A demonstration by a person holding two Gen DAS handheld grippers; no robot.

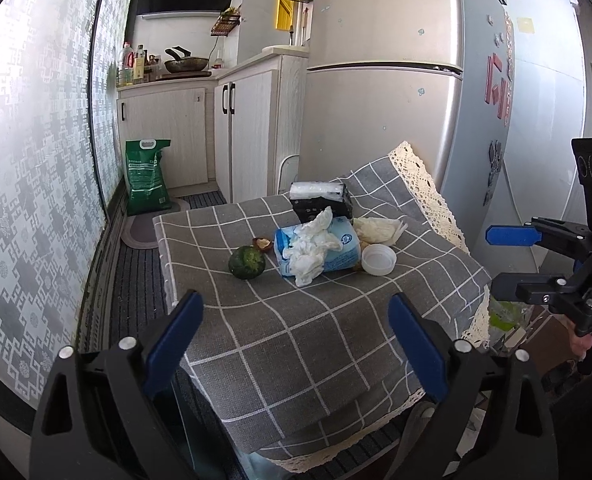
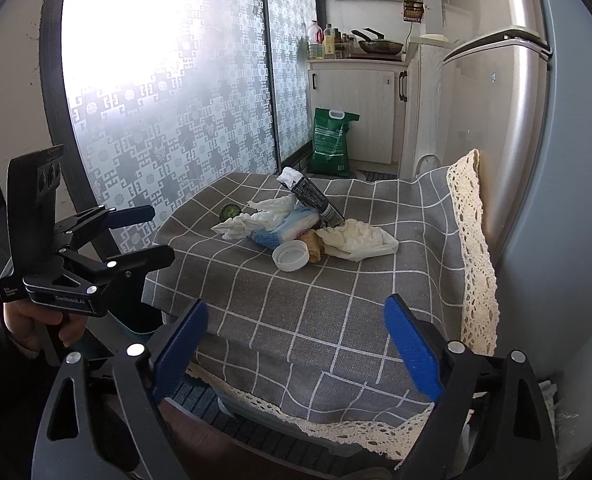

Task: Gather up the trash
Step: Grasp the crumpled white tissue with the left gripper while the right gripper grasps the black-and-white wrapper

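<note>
On a small table under a grey checked cloth [image 1: 315, 340] [image 2: 315, 320] lies a cluster of rubbish. It holds a crumpled white tissue [image 1: 313, 248] [image 2: 256, 216] on a blue tissue pack [image 1: 335, 256] [image 2: 284, 230], a white cap [image 1: 378, 260] [image 2: 290, 255], a crumpled white wrapper [image 1: 377, 230] [image 2: 355, 240], a black packet [image 1: 321, 200] [image 2: 315, 196], a green round fruit [image 1: 246, 263] [image 2: 230, 211] and a brown shell [image 1: 262, 243]. My left gripper [image 1: 296, 332] [image 2: 160, 234] and right gripper [image 2: 296, 336] [image 1: 495, 260] both hover open over the near edge, short of the cluster, with nothing between their fingers.
A silver fridge [image 1: 395, 100] [image 2: 515, 120] stands against the table's right side. Patterned glass doors [image 1: 36, 160] [image 2: 168, 100] line the left. A green sack [image 1: 146, 176] [image 2: 329, 140] leans by white cabinets [image 1: 248, 140] at the back. A dark container [image 2: 140, 320] sits low beside the table's left corner.
</note>
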